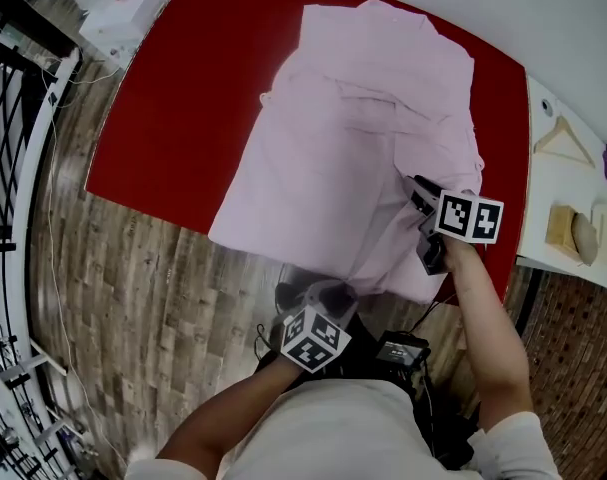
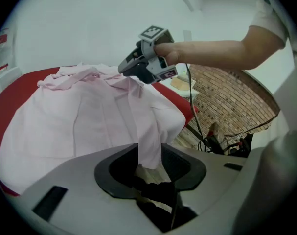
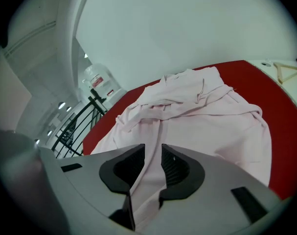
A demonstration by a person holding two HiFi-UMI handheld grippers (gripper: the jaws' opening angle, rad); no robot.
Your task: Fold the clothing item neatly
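A pale pink shirt [image 1: 353,118] lies spread and partly bunched on the red table [image 1: 183,88], its near hem hanging over the table's front edge. My left gripper [image 1: 315,296] is below that edge. In the left gripper view a hanging strip of the shirt [image 2: 149,146] passes between its jaws, which stand apart, so the left gripper [image 2: 149,156] is open. My right gripper [image 1: 416,186] sits over the shirt's right side. Its jaws stand slightly apart with a fold of shirt [image 3: 153,180] running loosely between them. The left gripper view shows the right gripper [image 2: 125,70] above the cloth.
A white side table [image 1: 543,208] at the right holds a wooden hanger [image 1: 563,143] and wooden blocks [image 1: 573,233]. A black railing [image 1: 13,118] runs along the left. Plank floor [image 1: 133,288] lies in front of the table. A water bottle [image 3: 100,82] stands far left.
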